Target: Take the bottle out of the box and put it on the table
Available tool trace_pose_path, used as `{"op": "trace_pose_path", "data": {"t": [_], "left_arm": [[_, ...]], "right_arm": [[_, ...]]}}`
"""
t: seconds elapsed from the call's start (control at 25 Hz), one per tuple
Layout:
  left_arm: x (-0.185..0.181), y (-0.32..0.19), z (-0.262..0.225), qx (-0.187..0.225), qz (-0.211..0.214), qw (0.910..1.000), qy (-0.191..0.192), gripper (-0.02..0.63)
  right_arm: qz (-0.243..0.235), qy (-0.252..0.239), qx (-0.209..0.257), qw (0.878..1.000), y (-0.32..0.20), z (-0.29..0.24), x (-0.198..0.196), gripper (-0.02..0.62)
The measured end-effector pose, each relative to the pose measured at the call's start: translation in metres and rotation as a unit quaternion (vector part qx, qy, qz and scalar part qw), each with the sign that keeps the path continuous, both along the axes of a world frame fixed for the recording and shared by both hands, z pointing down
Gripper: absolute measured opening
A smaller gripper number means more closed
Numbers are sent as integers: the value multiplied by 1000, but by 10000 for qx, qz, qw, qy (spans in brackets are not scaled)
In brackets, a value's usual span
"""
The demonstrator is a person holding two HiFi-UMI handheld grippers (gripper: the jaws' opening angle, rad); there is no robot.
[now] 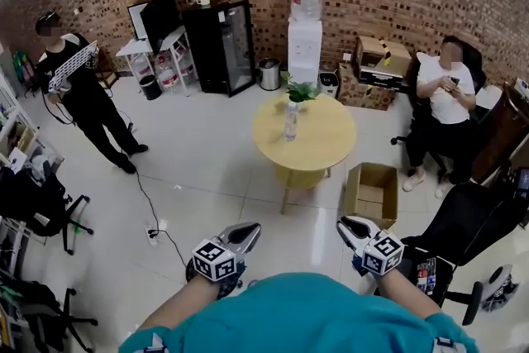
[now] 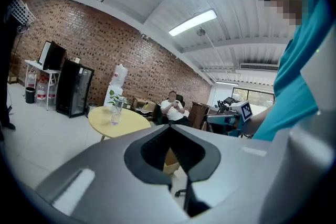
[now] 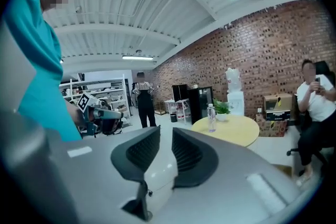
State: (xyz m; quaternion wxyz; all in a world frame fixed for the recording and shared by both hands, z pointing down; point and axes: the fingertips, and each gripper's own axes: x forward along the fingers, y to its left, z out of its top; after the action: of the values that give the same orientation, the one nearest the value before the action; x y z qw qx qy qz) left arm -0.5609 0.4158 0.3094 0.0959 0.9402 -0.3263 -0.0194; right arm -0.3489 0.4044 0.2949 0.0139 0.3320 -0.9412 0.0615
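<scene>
The left gripper [image 2: 171, 134] is held level with its jaws brought together, and nothing is caught between them. The right gripper [image 3: 165, 132] is also held level, its jaws parted by a narrow gap through which only bare floor is seen, so nothing is gripped by either tool. Both are kept close to the person's body, well apart from the table [image 1: 322, 146] and from the box [image 1: 371, 166].

The bottle [image 1: 291, 121] is found already on the table, upright, just beside a small potted plant [image 1: 301, 93]. The box is set on the floor just beside the table's right side, with its flaps open. Only cardboard can be made out inside it, though its bottom is not fully shown.

From this layout the lifting and placing are judged to be finished, and the step in hand is taken to be standing clear with emptied tools. No further handling of the bottle appears to be called for. If a second bottle were hidden in the box, a walk to the box would be needed first, then a downward reach with the right jaws spread wider than they are now.

The bottle is seen as a tall, slim container of clear plastic with a pale cap. Its contents and any label are too small to be read. A narrow base of that kind is judged easy to tip if the table is knocked.
</scene>
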Motion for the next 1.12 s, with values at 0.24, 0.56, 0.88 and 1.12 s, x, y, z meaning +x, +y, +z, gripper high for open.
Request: {"op": "trace_pose_path", "data": {"t": [0.24, 0.56, 0.88, 1.12], "left_arm": [[93, 30, -9, -124, 67, 9999, 8, 0], [86, 48, -11, 152, 286, 9994, -155, 0], [27, 42, -22, 307, 253, 9992, -51, 0], [16, 39, -19, 327, 228, 9992, 40, 0]], "right_arm": [[-1, -317, -216, 9993, 36, -2, 88, 0], [45, -303, -315, 9990, 60, 12, 85, 0], [168, -312, -289, 9990, 60, 7, 34, 0], [82, -184, -203, 9996, 54, 2, 21, 0]]}}
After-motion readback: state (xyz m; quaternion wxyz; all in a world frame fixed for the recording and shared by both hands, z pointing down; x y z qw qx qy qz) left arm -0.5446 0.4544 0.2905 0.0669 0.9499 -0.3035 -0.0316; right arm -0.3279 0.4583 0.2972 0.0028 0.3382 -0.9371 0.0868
